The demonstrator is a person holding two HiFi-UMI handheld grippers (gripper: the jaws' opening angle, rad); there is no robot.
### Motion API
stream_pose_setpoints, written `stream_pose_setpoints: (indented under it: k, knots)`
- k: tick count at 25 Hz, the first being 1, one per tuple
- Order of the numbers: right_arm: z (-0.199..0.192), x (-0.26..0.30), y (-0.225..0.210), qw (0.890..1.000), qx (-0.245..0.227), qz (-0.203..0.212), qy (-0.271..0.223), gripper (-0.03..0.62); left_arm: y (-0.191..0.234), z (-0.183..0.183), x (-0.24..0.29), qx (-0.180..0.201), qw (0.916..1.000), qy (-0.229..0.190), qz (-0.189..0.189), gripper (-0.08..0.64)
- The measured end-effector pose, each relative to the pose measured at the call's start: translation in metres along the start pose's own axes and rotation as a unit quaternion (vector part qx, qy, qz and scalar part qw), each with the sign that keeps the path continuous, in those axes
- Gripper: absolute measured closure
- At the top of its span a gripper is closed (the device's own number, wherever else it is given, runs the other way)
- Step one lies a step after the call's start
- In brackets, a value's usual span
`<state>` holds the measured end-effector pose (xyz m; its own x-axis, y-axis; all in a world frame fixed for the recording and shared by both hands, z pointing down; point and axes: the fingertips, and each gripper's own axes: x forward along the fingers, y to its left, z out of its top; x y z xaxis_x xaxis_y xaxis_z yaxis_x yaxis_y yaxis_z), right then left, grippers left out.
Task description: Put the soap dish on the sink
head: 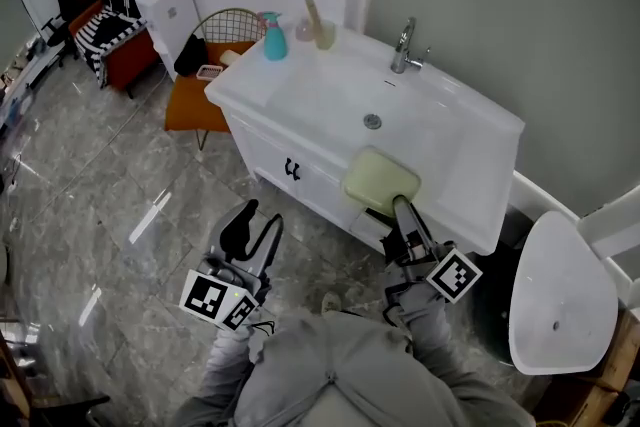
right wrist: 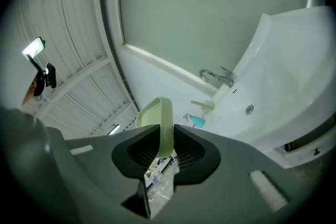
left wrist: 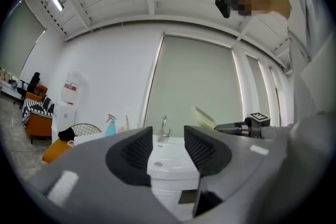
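Got a smooth pale-green rounded soap dish (head: 381, 181) clamped in right tongs (right wrist: 165, 145) at glossy white sink (head: 330, 95) front. Holding nothing in wide-open left tongs (left wrist: 166, 150). Can't see its gripped edge.

Spray bottle (head: 273, 37): we see it teal, upright, near a cup (head: 323, 34).
Water dispenser (head: 165, 3): we find it white, beside the orange chair (head: 192, 98).

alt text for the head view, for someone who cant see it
Seen from above, the right gripper holds a pale green soap dish at the front edge of a white sink with a faucet. The left gripper hangs open and empty over the grey floor.
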<state>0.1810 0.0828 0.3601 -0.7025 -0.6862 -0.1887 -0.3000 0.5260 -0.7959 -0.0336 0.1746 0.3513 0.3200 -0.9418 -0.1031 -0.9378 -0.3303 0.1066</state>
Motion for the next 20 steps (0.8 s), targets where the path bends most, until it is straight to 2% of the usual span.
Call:
stream_pose_setpoints:
  k: [5, 13, 20]
  knots:
    - [0.024, 0.037, -0.029, 1.000, 0.006, 0.002, 0.012, 0.518, 0.009, -0.003, 0.047, 0.005, 1.0000, 0.005, 0.007, 0.359]
    - [0.040, 0.087, -0.064, 1.000, 0.012, -0.001, 0.021, 0.518, 0.033, -0.011, 0.097, 0.013, 0.9998, 0.013, 0.012, 0.359]
    - [0.053, 0.145, -0.106, 1.000, 0.009, -0.016, 0.010, 0.518, 0.076, -0.022, 0.157, 0.014, 0.9997, 0.019, -0.008, 0.359]
